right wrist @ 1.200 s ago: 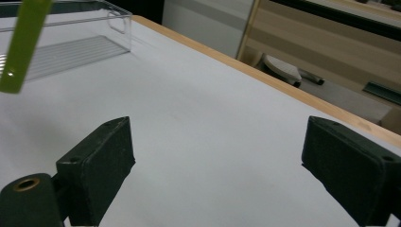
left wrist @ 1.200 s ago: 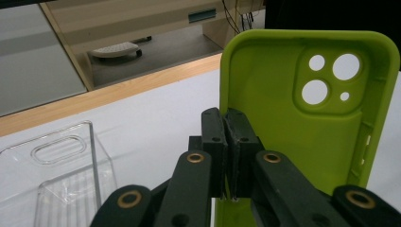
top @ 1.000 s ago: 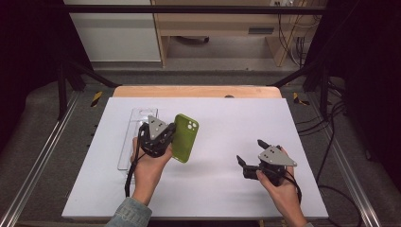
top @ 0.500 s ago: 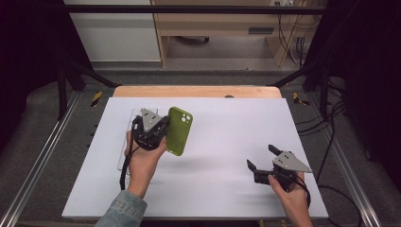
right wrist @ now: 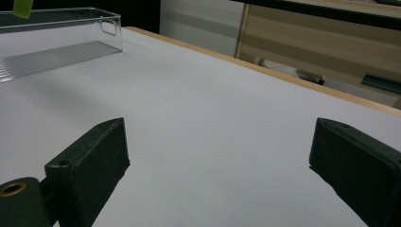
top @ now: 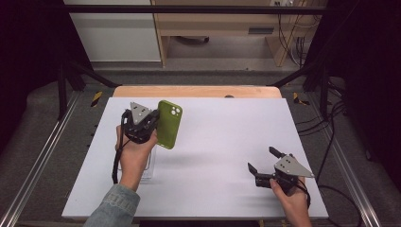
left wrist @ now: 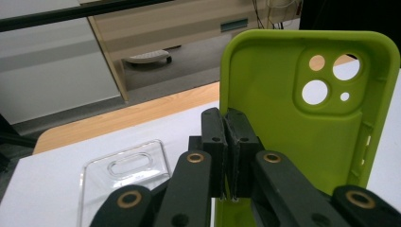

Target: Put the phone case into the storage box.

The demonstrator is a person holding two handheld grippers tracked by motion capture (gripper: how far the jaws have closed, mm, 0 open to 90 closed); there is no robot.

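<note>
My left claw (top: 150,124) is clamped tight on the long edge of the green case (top: 169,124), pads pressed together on its rim (left wrist: 230,156), so the case stands upright just to the claw's right, lifted off the board (top: 222,142), camera holes at the top and its hollow side facing my lens. My right claw (top: 264,160) sits low over the bare board near the front right corner, well apart from the case, jaws spread wide with nothing between them; they have just been opening. I count one green case, one clear case (left wrist: 124,177) lying flat below and left of my left claw, and two claws
</note>
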